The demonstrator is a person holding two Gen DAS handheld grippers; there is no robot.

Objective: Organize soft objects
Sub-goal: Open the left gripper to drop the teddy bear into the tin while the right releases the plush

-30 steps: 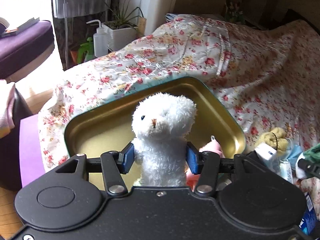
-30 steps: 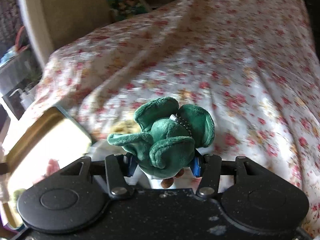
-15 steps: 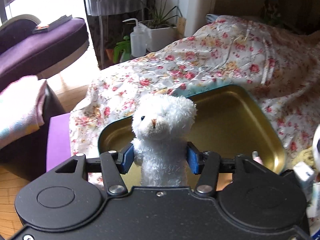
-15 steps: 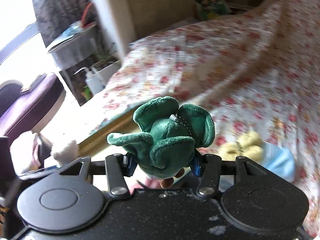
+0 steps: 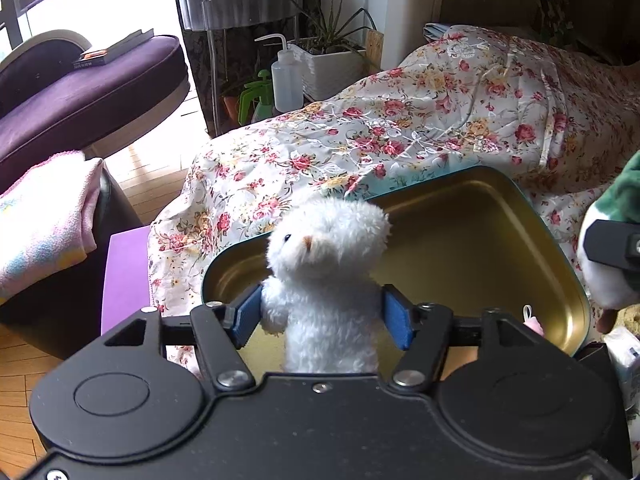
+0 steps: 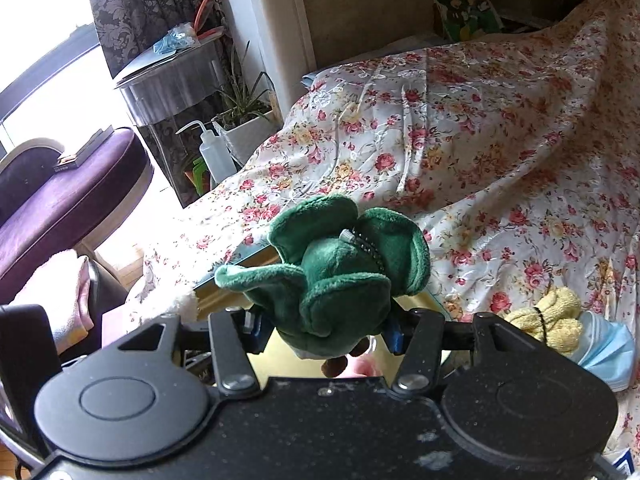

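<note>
A white plush bear [image 5: 324, 264] stands upright between the blue pads of my left gripper [image 5: 322, 320], over the near left part of an open gold tin [image 5: 480, 216]. Those jaws are opening, and a thin gap shows at the right pad. A green plush toy [image 6: 340, 276] with a ball chain fills my right gripper [image 6: 325, 330]; its jaws are also opening, but the pads still press into the toy. It hangs over the tin's [image 6: 256, 264] near edge. The green plush toy [image 5: 624, 192] also shows at the right edge of the left wrist view.
The tin lies on a floral bedspread [image 5: 440, 120] and holds a small pink toy [image 5: 532, 322] in its near right corner. A yellow plush [image 6: 556, 320] and a blue face mask [image 6: 604, 344] lie right of the tin. A pink towel [image 5: 44, 224] and a purple box [image 5: 126, 276] sit to the left.
The left pads have spread apart around the white bear. The right gripper has carried the green plush leftwards from over the bedspread to the tin, and now shows in the left wrist view.
</note>
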